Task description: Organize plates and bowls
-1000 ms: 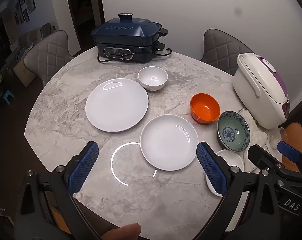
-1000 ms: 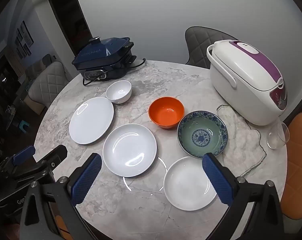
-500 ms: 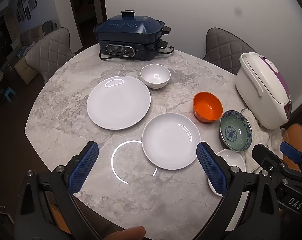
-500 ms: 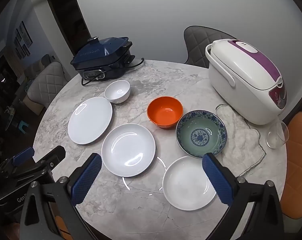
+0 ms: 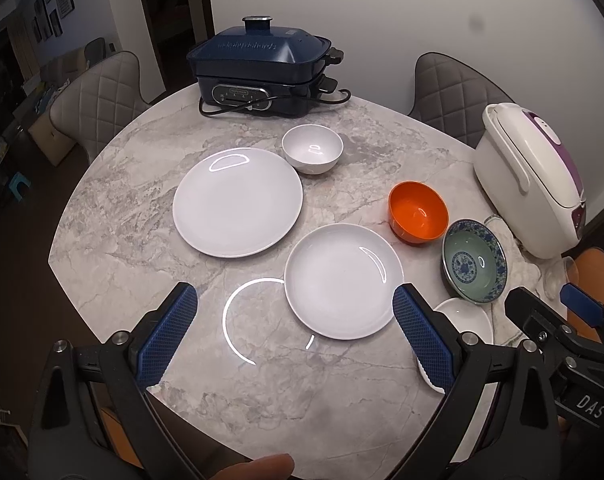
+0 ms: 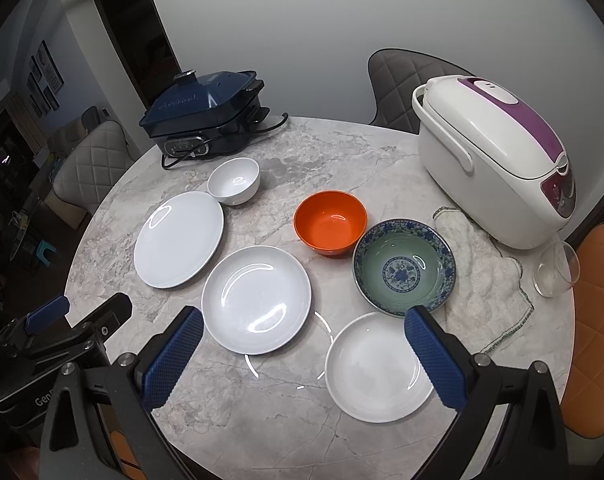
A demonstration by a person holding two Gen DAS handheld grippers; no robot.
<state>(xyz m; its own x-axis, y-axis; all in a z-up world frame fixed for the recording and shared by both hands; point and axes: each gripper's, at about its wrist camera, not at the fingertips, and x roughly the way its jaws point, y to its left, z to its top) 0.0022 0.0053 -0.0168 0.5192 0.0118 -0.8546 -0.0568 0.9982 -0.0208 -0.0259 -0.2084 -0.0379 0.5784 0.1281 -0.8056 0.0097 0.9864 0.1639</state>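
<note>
Both tongs [image 5: 294, 338] [image 6: 304, 354] still spread wide, empty, plates [image 6: 256, 298] unmoved, view slightly shifted

Right gripper [image 6: 302, 356] hangs w/ blue-padded fingers [image 6: 434, 360] spread wide over round grey marble surface [image 6: 342, 152], empty. Small white round plate [image 6: 376, 368] lies just beside blue-patterned green ceramic bowl [image 6: 404, 266]; orange bowl [image 6: 330, 222] behind.

Three white plates [image 6: 178, 239]; three bowls [image 6: 329, 223]; two cookers [image 6: 490, 156]; one cloth [image 6: 486, 280]; one glass [image 6: 556, 268].
</note>
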